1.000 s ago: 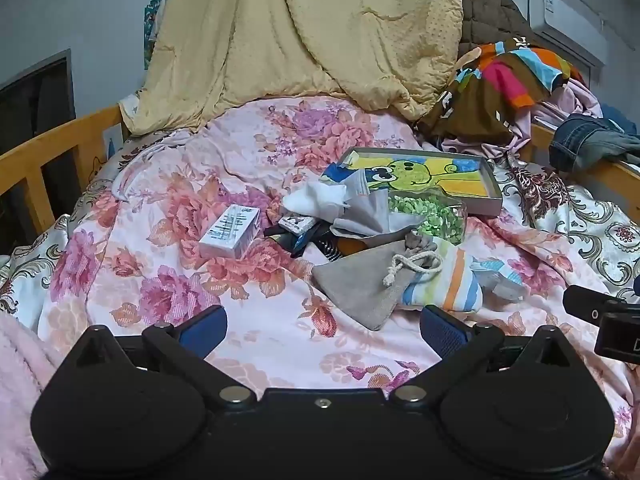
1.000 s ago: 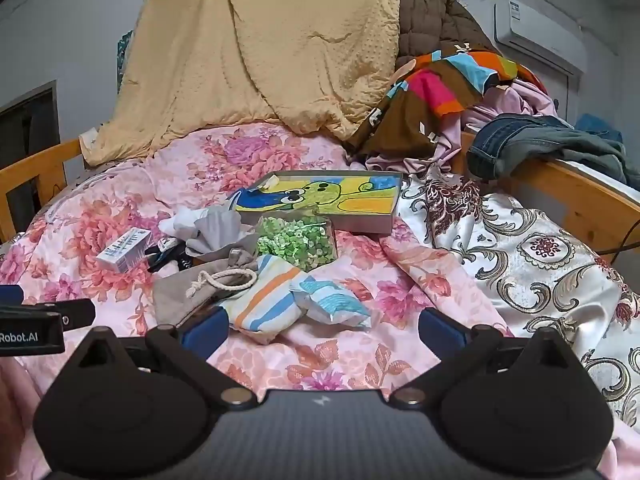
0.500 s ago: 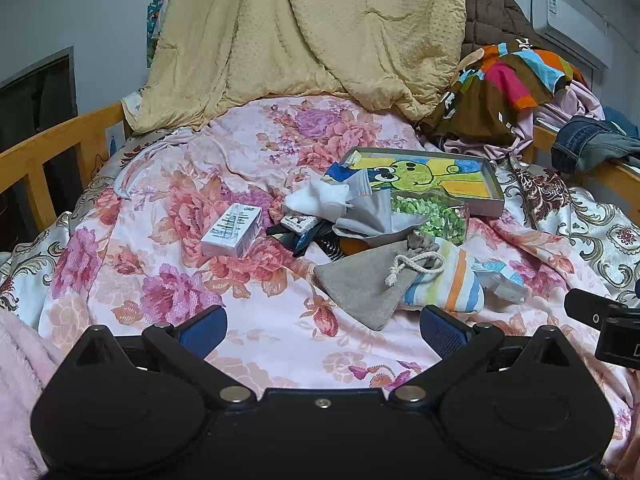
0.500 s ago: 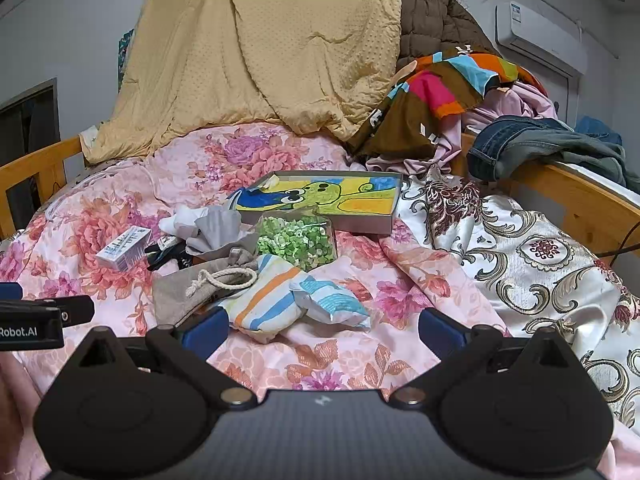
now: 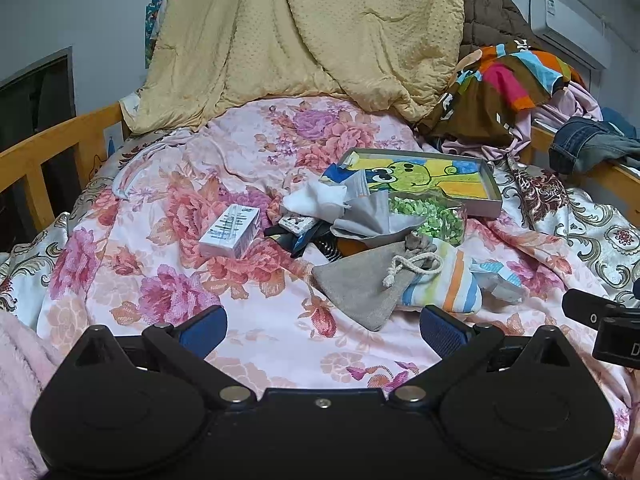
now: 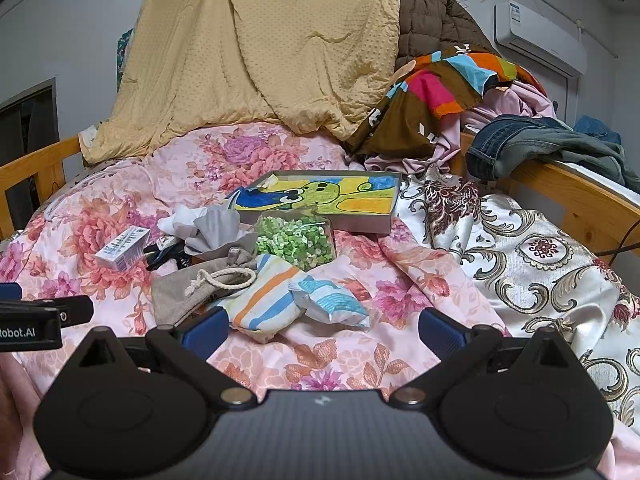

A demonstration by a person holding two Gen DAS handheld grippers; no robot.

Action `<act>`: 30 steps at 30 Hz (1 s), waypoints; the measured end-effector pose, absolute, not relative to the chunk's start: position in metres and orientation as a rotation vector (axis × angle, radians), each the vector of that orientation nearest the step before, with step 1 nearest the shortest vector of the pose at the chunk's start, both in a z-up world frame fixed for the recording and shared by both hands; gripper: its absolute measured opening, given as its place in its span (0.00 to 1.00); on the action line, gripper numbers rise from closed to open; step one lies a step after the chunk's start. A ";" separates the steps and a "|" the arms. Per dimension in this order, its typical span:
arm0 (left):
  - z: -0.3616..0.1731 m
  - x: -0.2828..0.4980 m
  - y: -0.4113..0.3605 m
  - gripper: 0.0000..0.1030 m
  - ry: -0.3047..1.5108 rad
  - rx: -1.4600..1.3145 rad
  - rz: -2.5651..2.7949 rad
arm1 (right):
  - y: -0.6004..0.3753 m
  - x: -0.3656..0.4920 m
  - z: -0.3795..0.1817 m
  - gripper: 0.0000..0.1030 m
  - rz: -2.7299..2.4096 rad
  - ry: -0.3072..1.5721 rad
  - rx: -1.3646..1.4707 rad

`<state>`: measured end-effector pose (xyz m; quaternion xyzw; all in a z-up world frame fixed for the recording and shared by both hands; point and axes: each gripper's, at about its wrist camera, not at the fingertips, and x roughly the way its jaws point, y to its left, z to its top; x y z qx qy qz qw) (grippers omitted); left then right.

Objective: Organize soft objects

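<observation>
Pouch [image 5: 362, 284] lies centre frame, just ahead of our left gripper [image 5: 323, 330], both grippers spread, empty.

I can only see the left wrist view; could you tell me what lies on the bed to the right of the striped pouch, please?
Observer: In the right wrist view, a white packet with blue stripes lies against the striped pouch, fully visible there.
Operator: Thank you. Is my right gripper holding anything?
Observer: No. The right gripper is open and empty, above the floral bedspread in front of that pouch.
Operator: And what is beyond the right edge of my picture?
Observer: A wooden bed rail runs along the far right side, with jeans draped over it and a dark cable hanging by it.
</observation>
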<state>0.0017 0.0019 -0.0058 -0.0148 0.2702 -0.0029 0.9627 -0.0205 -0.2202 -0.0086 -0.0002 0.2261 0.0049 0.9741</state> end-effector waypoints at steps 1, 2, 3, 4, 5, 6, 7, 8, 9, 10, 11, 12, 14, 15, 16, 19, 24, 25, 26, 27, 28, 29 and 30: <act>-0.005 0.002 0.002 0.99 0.548 -0.030 -0.006 | -0.221 -0.020 -0.009 1.00 0.010 0.457 0.001; -0.005 0.002 0.002 0.99 0.548 -0.030 -0.006 | -0.222 -0.021 -0.009 1.00 0.010 0.457 0.002; -0.005 0.002 0.002 0.99 0.549 -0.030 -0.006 | -0.222 -0.021 -0.009 1.00 0.009 0.458 0.003; -0.005 0.002 0.002 0.99 0.549 -0.030 -0.006 | -0.223 -0.021 -0.010 1.00 0.008 0.458 0.004; -0.006 0.002 0.002 0.99 0.548 -0.030 -0.006 | -0.223 -0.021 -0.010 1.00 0.007 0.459 0.004; -0.006 0.002 0.002 0.99 0.548 -0.030 -0.006 | -0.224 -0.021 -0.010 1.00 0.006 0.460 0.004; -0.006 0.002 0.002 0.99 0.548 -0.030 -0.007 | -0.224 -0.020 -0.010 1.00 0.005 0.460 0.004; -0.006 0.002 0.002 0.99 0.548 -0.030 -0.007 | -0.223 -0.020 -0.010 1.00 0.005 0.460 0.003; -0.006 0.002 0.002 0.99 0.548 -0.030 -0.006 | -0.224 -0.020 -0.010 1.00 0.005 0.460 0.003; -0.006 0.002 0.002 0.99 0.549 -0.030 -0.006 | -0.224 -0.020 -0.011 1.00 0.005 0.460 0.003; -0.006 0.002 0.002 0.99 0.548 -0.031 -0.006 | -0.223 -0.020 -0.010 1.00 0.006 0.461 0.003; -0.006 0.002 0.002 0.99 0.548 -0.031 -0.007 | -0.224 -0.020 -0.010 1.00 0.006 0.461 0.003; -0.006 0.002 0.002 0.99 0.548 -0.030 -0.006 | -0.223 -0.020 -0.010 1.00 0.005 0.460 0.003; -0.006 0.002 0.002 0.99 0.549 -0.031 -0.007 | -0.224 -0.020 -0.011 1.00 0.004 0.460 0.004; -0.006 0.002 0.002 0.99 0.549 -0.031 -0.007 | -0.223 -0.020 -0.010 1.00 0.005 0.460 0.004; -0.006 0.002 0.002 0.99 0.549 -0.031 -0.007 | -0.223 -0.020 -0.010 1.00 0.006 0.460 0.003; -0.006 0.002 0.003 0.99 0.548 -0.031 -0.007 | -0.224 -0.020 -0.010 1.00 0.006 0.460 0.003; -0.006 0.002 0.003 0.99 0.549 -0.031 -0.007 | -0.223 -0.020 -0.010 1.00 0.006 0.460 0.003; -0.006 0.002 0.003 0.99 0.549 -0.031 -0.007 | -0.224 -0.020 -0.010 1.00 0.006 0.460 0.003; -0.006 0.002 0.003 0.99 0.549 -0.031 -0.008 | -0.224 -0.020 -0.010 1.00 0.006 0.461 0.003; -0.006 0.002 0.003 0.99 0.549 -0.031 -0.007 | -0.224 -0.020 -0.010 1.00 0.006 0.462 0.003; -0.006 0.002 0.003 0.99 0.549 -0.031 -0.007 | -0.223 -0.020 -0.010 1.00 0.005 0.462 0.003; -0.006 0.002 0.003 0.99 0.549 -0.031 -0.008 | -0.223 -0.020 -0.010 1.00 0.004 0.462 0.003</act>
